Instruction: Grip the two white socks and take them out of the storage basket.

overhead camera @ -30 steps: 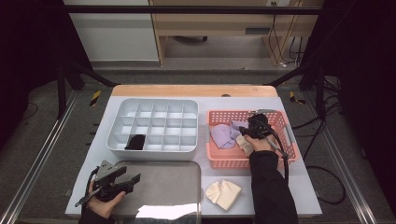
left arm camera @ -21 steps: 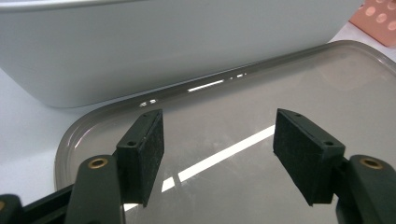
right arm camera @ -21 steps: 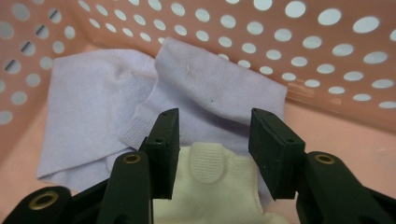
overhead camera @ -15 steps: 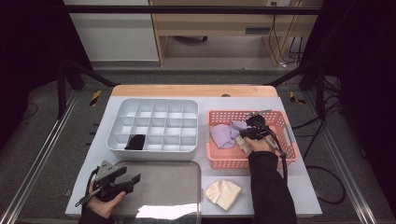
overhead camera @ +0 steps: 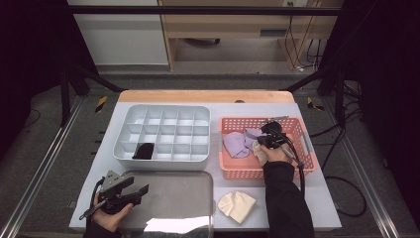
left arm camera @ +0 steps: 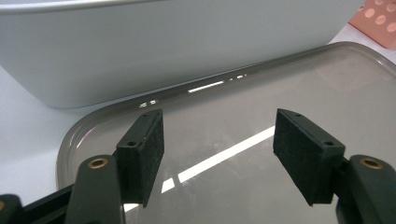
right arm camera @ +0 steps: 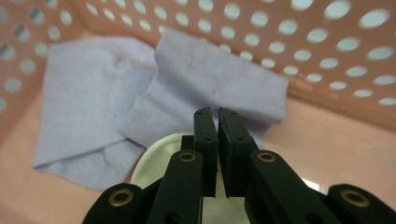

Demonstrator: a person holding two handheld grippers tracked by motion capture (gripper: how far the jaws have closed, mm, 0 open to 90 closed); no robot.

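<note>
— Jaws first: how do they stand?

— On the right gripper (right arm camera: 215, 112) they have just been closing and now sit almost together inside the pink basket (overhead camera: 302, 130). A pale sock (right arm camera: 156, 163) lies right under them, next to the lilac cloth (right arm camera: 154, 88). Whether the pads pinch the pale sock cannot be told; the jaws themselves cover the spot.

— And the other one?

— On the left gripper (left arm camera: 218, 156) they stand wide apart with nothing between them, above the grey tray (left arm camera: 336, 84), near its front left part.

— What is hard to make out?

— The pale sock shows as no more than a rounded edge beside the jaws. From the high view the right hand (overhead camera: 270, 151) and gripper hide most of it. The black item (overhead camera: 144, 150) in a front-row cell of the white organizer (overhead camera: 163, 111) is too dark to identify.

— Anything different from a second ago?

— The right hand stays over the same part of the basket, and the left keeps its place too. A cream sock (overhead camera: 236, 206) on the table has not moved.
</note>
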